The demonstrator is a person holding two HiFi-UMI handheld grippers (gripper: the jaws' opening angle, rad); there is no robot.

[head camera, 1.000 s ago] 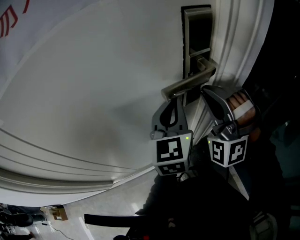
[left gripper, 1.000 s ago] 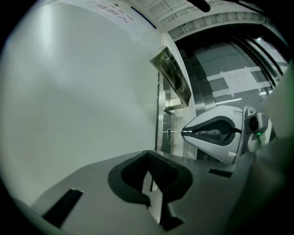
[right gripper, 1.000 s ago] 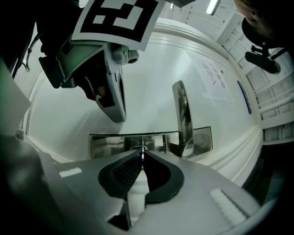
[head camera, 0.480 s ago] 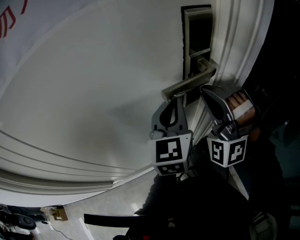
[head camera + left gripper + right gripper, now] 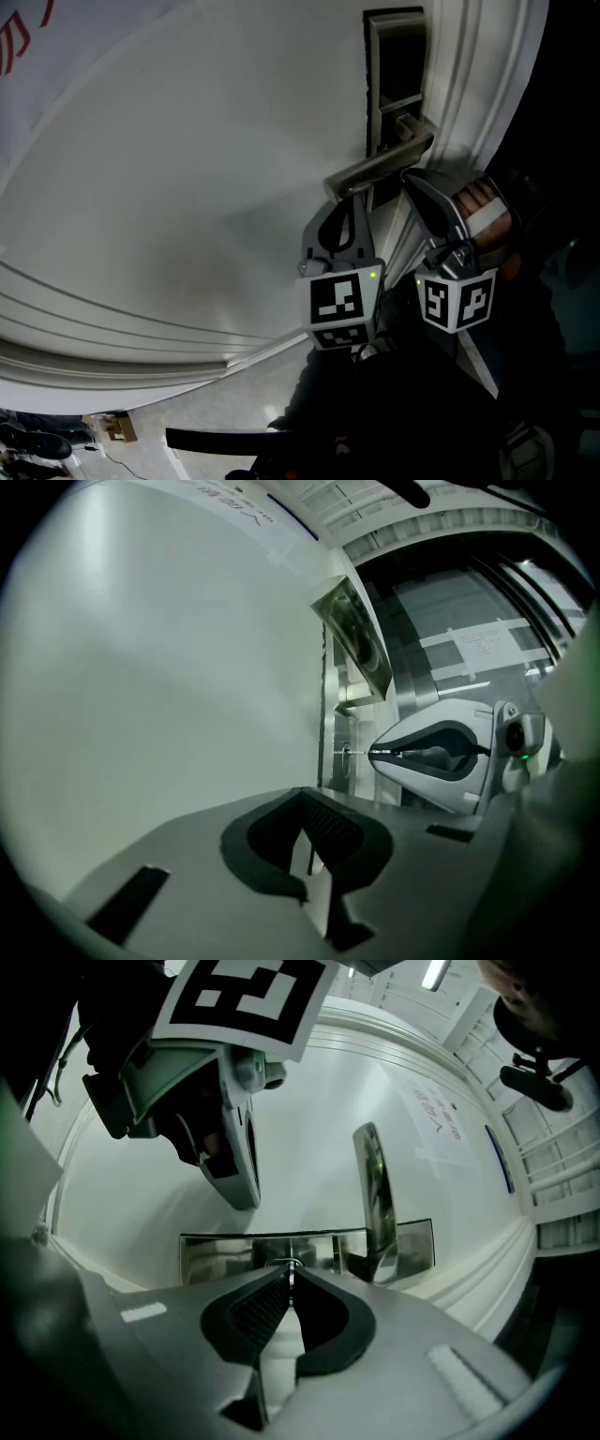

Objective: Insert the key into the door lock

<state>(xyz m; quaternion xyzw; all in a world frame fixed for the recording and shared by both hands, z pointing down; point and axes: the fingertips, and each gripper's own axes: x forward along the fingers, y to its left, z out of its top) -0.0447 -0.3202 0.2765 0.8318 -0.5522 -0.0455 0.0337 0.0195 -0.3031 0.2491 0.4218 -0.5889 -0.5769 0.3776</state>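
A metal lock plate [image 5: 394, 75] with a lever handle [image 5: 375, 169] sits on a white door [image 5: 187, 169]. My right gripper [image 5: 405, 176] is under the handle, shut on a thin key [image 5: 361, 752]. The key's blade points straight at the keyhole [image 5: 345, 752], and its tip is at the cylinder; how deep it sits I cannot tell. In the right gripper view the jaws [image 5: 289, 1274] close against the plate [image 5: 216, 1251], beside the handle [image 5: 375, 1204]. My left gripper [image 5: 345, 195] hangs just below the handle's free end. Its jaws [image 5: 302, 797] are shut with nothing between them.
The moulded door frame [image 5: 478, 84] runs right beside the lock. A hand [image 5: 483, 211] holds the right gripper. Glass panels [image 5: 469, 621] show beyond the door edge. Small items lie on the floor [image 5: 112, 427] at the lower left.
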